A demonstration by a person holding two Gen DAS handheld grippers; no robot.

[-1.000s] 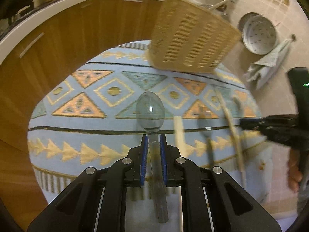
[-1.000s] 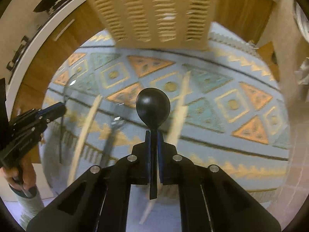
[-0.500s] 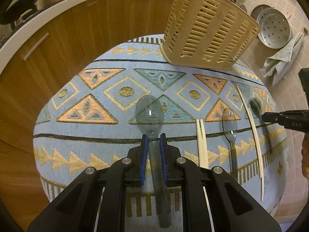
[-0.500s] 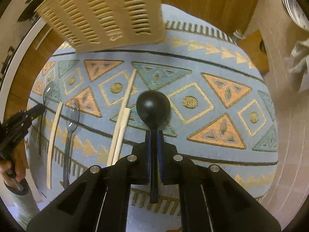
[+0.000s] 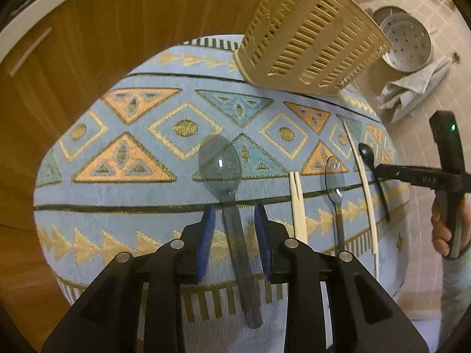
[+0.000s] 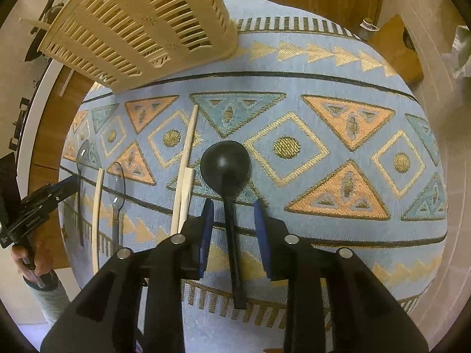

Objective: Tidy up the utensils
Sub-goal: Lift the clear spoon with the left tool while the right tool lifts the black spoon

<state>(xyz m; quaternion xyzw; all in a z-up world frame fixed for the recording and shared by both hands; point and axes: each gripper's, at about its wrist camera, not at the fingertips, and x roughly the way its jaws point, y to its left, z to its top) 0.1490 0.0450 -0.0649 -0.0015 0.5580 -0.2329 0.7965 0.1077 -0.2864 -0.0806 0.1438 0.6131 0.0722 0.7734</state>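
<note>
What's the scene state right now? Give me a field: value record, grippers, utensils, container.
left gripper: open, fingers either side of the clear spoon, not touching it
right gripper: open, fingers either side of the black spoon, not touching it
surface: patterned cloth; both spoons lie on it
between the two spoons: chopstick pair, smaller clear spoon, long single chopstick
basket: cream, slotted, at far edge of cloth; contents not visible
utensils seen in basket: none
</note>
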